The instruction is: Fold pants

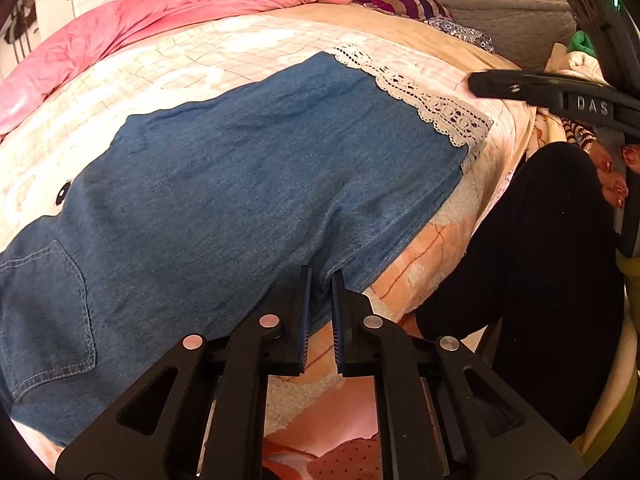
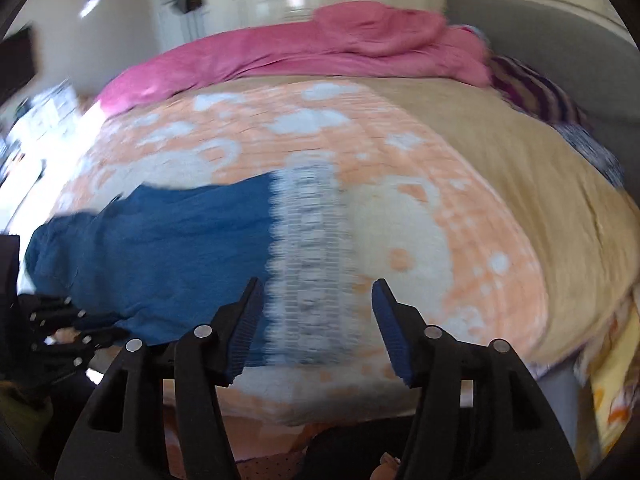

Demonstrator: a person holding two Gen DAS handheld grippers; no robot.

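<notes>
Flatly, denim pants (image 1: 248, 184) lay on peach blanket (image 1: 404, 276); long axis ran from 8 o'clock (pocket end) toward 2 o'clock, lace hem (image 1: 416, 96). Left gripper (image 1: 320, 276) jaws narrowly apart at near pants edge, grip unclear. Right gripper (image 2: 318, 286) wide apart, holding nothing, above hem.

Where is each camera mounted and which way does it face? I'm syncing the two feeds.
Left wrist: on the left gripper, nearly shut at the denim pants near edge, looking across the bed; the right gripper and person's black-clad leg show.
Right wrist: on the open right gripper, facing the lace hem; blurred.
Shared: pants, pink duvet, peach blanket.
</notes>
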